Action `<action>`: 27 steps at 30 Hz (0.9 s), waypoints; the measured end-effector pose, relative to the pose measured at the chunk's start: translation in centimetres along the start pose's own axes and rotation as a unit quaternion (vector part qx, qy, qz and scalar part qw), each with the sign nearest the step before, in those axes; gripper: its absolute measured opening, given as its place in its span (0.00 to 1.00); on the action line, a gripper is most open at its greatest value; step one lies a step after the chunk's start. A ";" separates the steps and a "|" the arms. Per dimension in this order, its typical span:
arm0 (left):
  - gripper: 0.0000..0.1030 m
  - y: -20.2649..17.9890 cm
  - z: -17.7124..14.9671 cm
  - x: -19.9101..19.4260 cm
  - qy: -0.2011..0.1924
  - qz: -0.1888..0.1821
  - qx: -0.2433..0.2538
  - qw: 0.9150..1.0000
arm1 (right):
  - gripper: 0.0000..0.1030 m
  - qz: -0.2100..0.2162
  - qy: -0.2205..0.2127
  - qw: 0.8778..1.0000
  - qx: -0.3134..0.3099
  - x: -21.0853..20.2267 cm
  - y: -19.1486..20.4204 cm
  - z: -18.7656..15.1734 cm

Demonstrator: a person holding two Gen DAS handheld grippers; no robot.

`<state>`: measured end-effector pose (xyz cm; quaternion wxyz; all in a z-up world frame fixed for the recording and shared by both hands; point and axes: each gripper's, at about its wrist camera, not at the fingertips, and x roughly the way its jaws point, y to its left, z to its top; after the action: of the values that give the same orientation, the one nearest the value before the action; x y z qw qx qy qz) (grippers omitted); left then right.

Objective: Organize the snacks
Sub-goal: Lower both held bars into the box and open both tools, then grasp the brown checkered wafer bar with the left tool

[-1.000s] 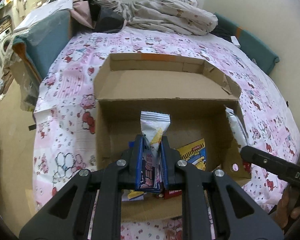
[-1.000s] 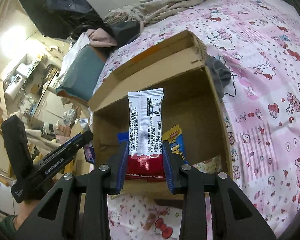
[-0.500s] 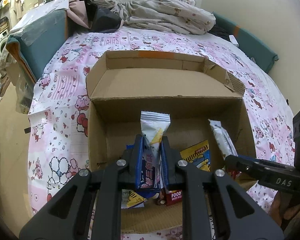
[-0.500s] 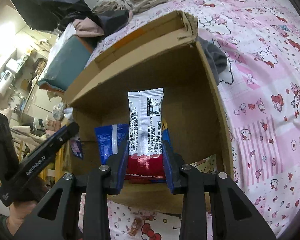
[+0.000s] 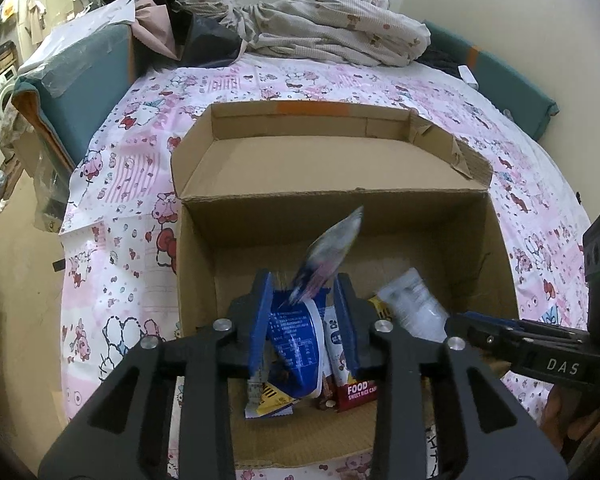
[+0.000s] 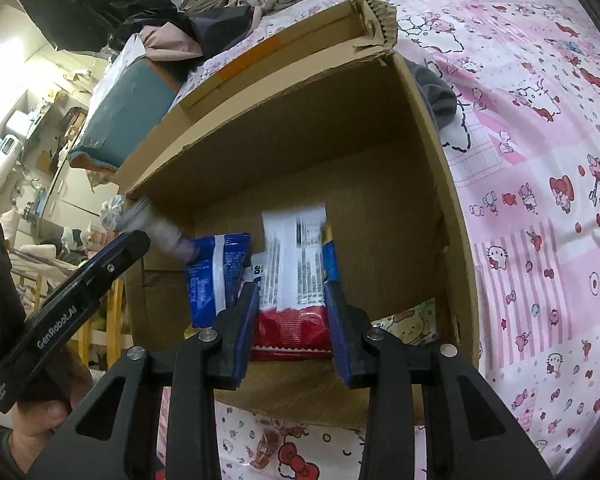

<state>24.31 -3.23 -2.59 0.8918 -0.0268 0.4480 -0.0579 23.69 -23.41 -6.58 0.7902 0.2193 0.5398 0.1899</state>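
Note:
An open cardboard box (image 5: 380,216) (image 6: 380,128) sits on a pink patterned bed. Inside lie several snack packs, among them a blue pack (image 5: 298,344) (image 6: 214,276) and a red "FOOD" bar (image 5: 356,390). My left gripper (image 5: 303,304) is open over the box; a white-and-purple packet (image 5: 330,250) is blurred and tilted between its fingers, loose and falling. My right gripper (image 6: 290,320) is open too; the white-and-red packet (image 6: 294,276) is blurred between its fingers, slipping into the box.
A pile of bedding (image 5: 332,36) lies at the head of the bed. A teal box (image 5: 80,92) stands by the bed's left edge, where the floor drops away. The box's far flap (image 5: 328,160) stands open.
Both grippers have opened over the box. The left packet has tipped to the right and is dropping; the right packet has started sliding down. Both grippers moved closer to the box.

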 end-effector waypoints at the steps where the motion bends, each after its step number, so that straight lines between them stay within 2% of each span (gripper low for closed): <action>1: 0.40 0.1 0.0 -0.1 -0.001 0.002 -0.002 1.000 | 0.36 0.003 -0.002 1.000 -0.001 -0.1 0.0 0.1; 2: 0.54 0.1 0.1 -0.2 -0.002 0.002 -0.005 1.000 | 0.36 0.006 -0.006 1.000 -0.002 -0.2 0.1 0.1; 5: 0.75 0.4 0.1 -0.6 -0.010 0.004 -0.017 1.000 | 0.36 0.014 -0.009 1.000 -0.005 -0.5 0.2 0.1; 6: 0.75 0.5 0.1 -0.7 -0.011 0.001 -0.020 1.000 | 0.38 0.012 -0.010 1.000 -0.005 -0.6 0.2 0.1; 9: 0.76 0.6 -0.1 -0.7 -0.006 -0.004 -0.023 1.000 | 0.61 0.017 -0.018 1.000 -0.001 -1.0 0.2 0.1; 14: 0.76 1.0 -0.6 -1.3 -0.006 -0.005 -0.031 0.999 | 0.66 0.010 -0.027 1.000 -0.009 -1.7 0.5 -0.1; 19: 0.76 1.6 -1.1 -3.0 -0.018 0.001 -0.044 0.999 | 0.84 0.004 -0.043 0.999 -0.007 -2.7 0.7 -0.7; 24: 0.76 1.9 -2.1 -4.3 -0.005 0.009 -0.033 0.999 | 0.92 0.006 -0.056 0.998 -0.007 -4.1 1.1 -1.8; 27: 0.76 2.3 -3.4 -5.2 -0.001 0.005 -0.030 1.000 | 0.93 -0.006 -0.071 0.997 -0.015 -5.2 1.3 -2.6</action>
<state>18.70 -0.27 -0.67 0.8912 -0.0510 0.4490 -0.0400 19.39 -24.74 -2.73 0.8309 0.2169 0.4808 0.1773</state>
